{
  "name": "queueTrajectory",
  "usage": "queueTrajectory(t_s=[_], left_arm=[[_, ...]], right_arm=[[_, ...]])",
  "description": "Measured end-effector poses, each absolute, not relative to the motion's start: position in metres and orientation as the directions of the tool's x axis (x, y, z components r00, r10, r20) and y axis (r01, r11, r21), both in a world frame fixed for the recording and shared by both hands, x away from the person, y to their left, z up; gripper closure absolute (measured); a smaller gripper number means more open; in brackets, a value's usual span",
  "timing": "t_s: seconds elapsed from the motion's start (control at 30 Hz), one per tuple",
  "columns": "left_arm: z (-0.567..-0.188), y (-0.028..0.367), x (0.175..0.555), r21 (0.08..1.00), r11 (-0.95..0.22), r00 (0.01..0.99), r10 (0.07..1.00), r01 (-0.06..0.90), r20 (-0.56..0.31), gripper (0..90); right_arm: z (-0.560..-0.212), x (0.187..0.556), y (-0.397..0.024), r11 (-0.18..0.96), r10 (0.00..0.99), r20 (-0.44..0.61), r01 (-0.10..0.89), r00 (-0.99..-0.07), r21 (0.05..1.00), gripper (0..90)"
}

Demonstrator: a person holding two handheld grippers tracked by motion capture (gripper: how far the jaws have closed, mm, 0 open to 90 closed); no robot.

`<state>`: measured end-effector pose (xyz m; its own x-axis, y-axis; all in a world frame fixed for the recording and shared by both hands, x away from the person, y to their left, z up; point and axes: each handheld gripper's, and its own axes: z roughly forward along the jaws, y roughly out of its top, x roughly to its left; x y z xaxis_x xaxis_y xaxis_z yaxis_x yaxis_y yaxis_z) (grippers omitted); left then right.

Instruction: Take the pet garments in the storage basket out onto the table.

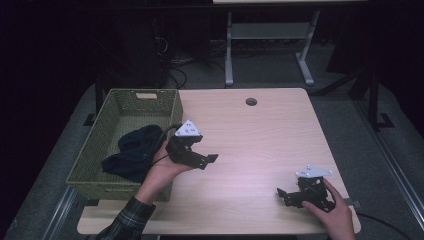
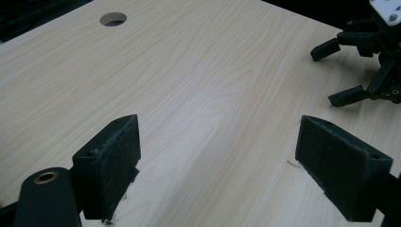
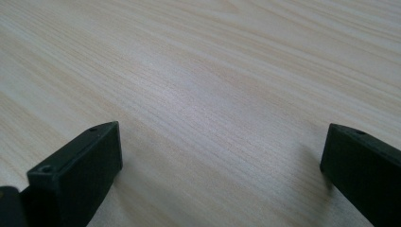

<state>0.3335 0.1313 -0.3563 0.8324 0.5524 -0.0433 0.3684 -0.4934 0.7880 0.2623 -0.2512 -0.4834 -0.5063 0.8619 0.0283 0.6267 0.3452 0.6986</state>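
Dark cloth lies bundled in the green basket at the table's left edge. Just beside the basket, your left gripper hovers with jaws spread, empty. Your right gripper sits near the front right corner, also spread wide.
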Motion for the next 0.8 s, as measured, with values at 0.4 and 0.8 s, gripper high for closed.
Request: queueTrajectory(t_s=[0.4,0.8], left_arm=[[-0.353,0.150,0.337,0.795,-0.464,0.805,0.591,0.390,-0.050,14.5],[-0.348,0.176,0.340,0.804,-0.437,0.778,0.627,0.404,-0.050,14.5]], right_arm=[[-0.483,0.262,-0.251,0.343,0.863,0.030,0.628,-0.505,0.699,0.0],[-0.483,0.262,-0.251,0.344,0.862,0.029,0.628,-0.505,0.698,0.0]])
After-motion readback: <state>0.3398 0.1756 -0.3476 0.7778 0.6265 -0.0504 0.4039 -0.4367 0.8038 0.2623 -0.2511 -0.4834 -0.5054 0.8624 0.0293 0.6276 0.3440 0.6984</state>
